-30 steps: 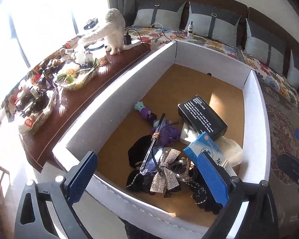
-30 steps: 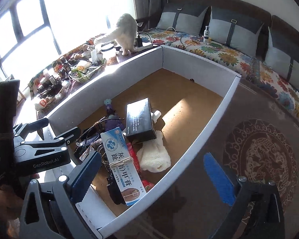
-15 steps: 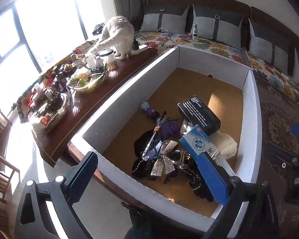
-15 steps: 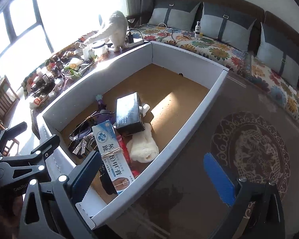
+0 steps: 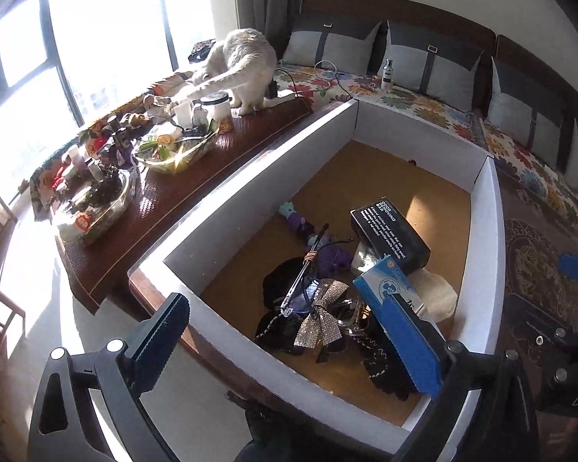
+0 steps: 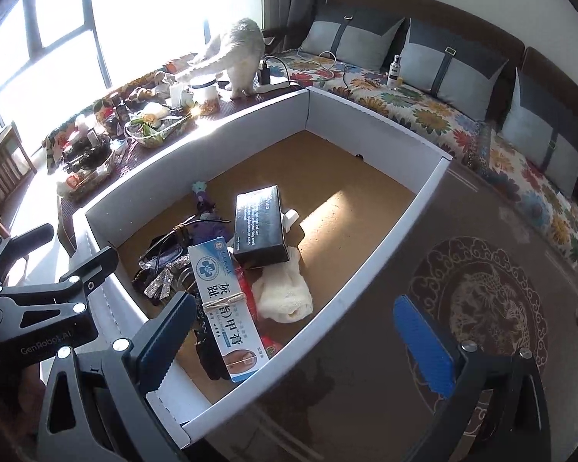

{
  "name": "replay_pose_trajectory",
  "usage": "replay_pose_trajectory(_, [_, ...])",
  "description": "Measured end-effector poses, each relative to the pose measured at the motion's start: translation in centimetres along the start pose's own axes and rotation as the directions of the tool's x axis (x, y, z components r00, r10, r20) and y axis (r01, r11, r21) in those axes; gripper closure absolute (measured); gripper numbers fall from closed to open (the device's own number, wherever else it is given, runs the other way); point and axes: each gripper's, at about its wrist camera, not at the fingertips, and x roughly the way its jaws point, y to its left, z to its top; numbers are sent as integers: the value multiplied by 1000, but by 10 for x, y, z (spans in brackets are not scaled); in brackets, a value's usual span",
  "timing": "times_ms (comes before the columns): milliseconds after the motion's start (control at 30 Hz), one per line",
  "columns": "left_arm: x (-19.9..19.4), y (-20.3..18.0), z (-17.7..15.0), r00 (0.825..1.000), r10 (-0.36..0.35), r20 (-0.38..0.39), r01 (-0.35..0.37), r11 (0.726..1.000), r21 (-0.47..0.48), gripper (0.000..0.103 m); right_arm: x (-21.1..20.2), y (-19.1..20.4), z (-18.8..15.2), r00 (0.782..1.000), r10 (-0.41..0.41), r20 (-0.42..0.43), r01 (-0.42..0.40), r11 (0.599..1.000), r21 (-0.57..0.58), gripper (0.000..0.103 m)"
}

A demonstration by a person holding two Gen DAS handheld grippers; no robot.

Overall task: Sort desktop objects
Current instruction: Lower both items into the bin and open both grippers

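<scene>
Change: over the last second we drew both grippers up and back from the white box (image 5: 485, 254); more floor and near rim showed in the left wrist view.
Meaning: we judged sorting not yet begun, nothing lifted.
Left gripper (image 5: 293, 350): fingers wide, empty, hovering above the near rim.
Right gripper (image 6: 296, 338): fingers wide, empty, over the box's right wall and the patterned rug (image 6: 478, 308).
Box contents: black carton (image 6: 260, 223), blue-and-white carton (image 6: 223, 304), cream cloth (image 6: 283, 294), silver bow (image 5: 321, 323), glasses (image 5: 302, 281), purple toy (image 5: 300, 225), piled at the near end; far end bare.
Counter (image 5: 173, 188): glass dishes of oddments, a cat (image 5: 242, 65).
</scene>
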Motion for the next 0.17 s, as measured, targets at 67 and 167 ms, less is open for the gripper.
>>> replay_pose_trajectory(67, [-2,4,-2,1000,16,22,-16,1000,-26,1,0,-1,0,1000,0,3,0,1000,3,1])
replay_pose_trajectory(167, [-7,6,-3,998,31,50,-29,999,-45,1,0,-2,0,1000,5,6,-5,1000,8,1])
